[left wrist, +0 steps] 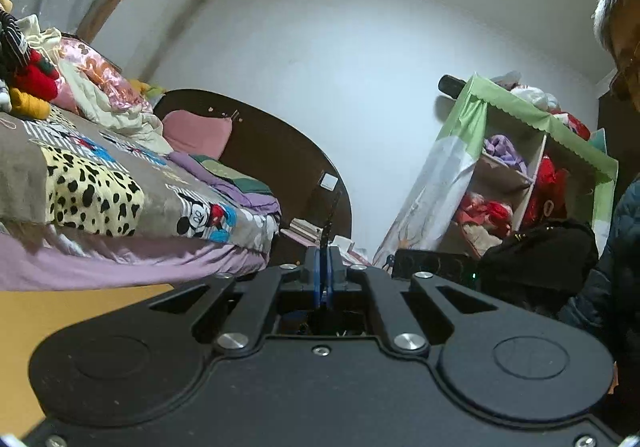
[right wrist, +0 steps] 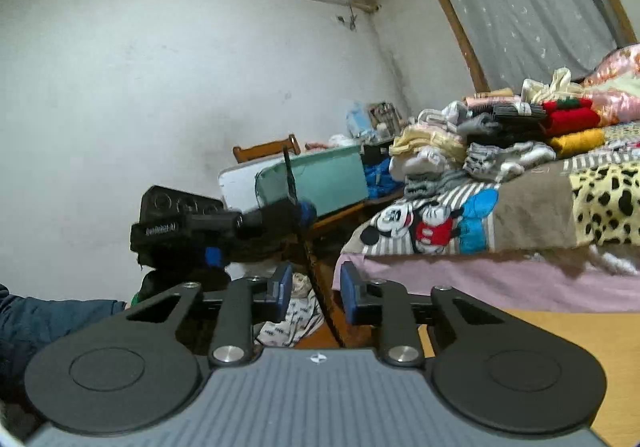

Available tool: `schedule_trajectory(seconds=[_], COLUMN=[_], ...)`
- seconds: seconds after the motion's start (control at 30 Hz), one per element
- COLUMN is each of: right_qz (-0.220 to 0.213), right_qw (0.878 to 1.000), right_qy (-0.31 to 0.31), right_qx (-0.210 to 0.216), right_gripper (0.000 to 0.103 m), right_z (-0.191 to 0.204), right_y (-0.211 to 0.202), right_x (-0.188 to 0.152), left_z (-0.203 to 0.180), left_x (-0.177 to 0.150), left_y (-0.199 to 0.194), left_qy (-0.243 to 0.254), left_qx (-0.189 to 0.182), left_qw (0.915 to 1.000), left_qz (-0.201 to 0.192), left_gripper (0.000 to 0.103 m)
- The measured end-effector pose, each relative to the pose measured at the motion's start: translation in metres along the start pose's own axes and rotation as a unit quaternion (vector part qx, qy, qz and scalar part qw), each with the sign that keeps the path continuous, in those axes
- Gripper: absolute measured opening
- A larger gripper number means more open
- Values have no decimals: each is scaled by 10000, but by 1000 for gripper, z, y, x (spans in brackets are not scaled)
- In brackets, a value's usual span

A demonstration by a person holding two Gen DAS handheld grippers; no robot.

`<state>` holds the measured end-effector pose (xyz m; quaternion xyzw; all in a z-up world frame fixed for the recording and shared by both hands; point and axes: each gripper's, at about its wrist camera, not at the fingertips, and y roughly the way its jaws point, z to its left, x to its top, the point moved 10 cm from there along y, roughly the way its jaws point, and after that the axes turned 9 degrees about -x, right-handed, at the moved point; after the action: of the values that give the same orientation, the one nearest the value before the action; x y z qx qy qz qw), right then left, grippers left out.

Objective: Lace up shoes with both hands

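Note:
My left gripper [left wrist: 323, 267] is shut on a thin black shoelace [left wrist: 329, 221], whose end sticks up above the blue pads. In the right wrist view the left gripper [right wrist: 298, 213] shows ahead at mid-height, gripping the same lace [right wrist: 310, 259]. The lace runs taut from there down between the blue pads [right wrist: 285, 289] of my right gripper [right wrist: 316, 293], which is open around it and not touching it. The shoe is not in view in either frame.
A bed [right wrist: 520, 207] with a patterned blanket and piles of folded clothes [right wrist: 500, 135] lies beside me. A green-covered shelf [left wrist: 520, 167] with clothes, a dark round headboard [left wrist: 272, 151], a person [left wrist: 620, 167] at right, and an orange-tan surface [right wrist: 560, 331] below.

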<state>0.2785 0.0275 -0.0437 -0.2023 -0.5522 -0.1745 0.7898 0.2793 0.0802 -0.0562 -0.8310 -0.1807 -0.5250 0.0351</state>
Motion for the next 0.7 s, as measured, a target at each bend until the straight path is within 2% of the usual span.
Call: schedule_trajectory(seconds=[0.03,0.07,0.13,0.2,0.23,0.27,0.33,0.43,0.53,0.7], right_qz=[-13,-30,-65,-132,-133,-128,-149,-236,-344,-360], right_qw=[10000,10000,9995,9966,9917,9842,9640,9331,9082,8674], right_qy=[-12,-31,-123,-302,-539,-794,-1239,-1668,-2076,-2776], right_qx=[-19,-49,-270,-757,-1163,-1577,-2348,-3176,-3618,-4113], right_gripper=[10,6,5,4,5,4,4,4,4,4], right_z=[0,0,-1,-4,-6,-8,-11,-15,-16,-18], right_y=[1,2,3,6,9,11,16,19,21,24], right_x=[0,1,1,2,1,0,-1,0,1,-4], left_z=[0,1,4,17,24,31,42,50,55,56], left_x=[-1,-1,0,0,0,0,-1,-6,-12,-10], left_y=[0,1,2,3,2,1,1,10,22,34], left_qy=[-12,-21,-28,-239,-373,-557,-897,-1359,-1762,-2327], left_qx=[11,51,241,593,778,940,1112,1202,1327,1292], left_qw=[10000,10000,9997,9979,9961,9935,9881,9799,9702,9531], left_qz=[23,24,-3,-94,-186,-319,-572,-834,-1004,-1437], left_gripper=[2,2,2,16,34,37,37,37,37,35])
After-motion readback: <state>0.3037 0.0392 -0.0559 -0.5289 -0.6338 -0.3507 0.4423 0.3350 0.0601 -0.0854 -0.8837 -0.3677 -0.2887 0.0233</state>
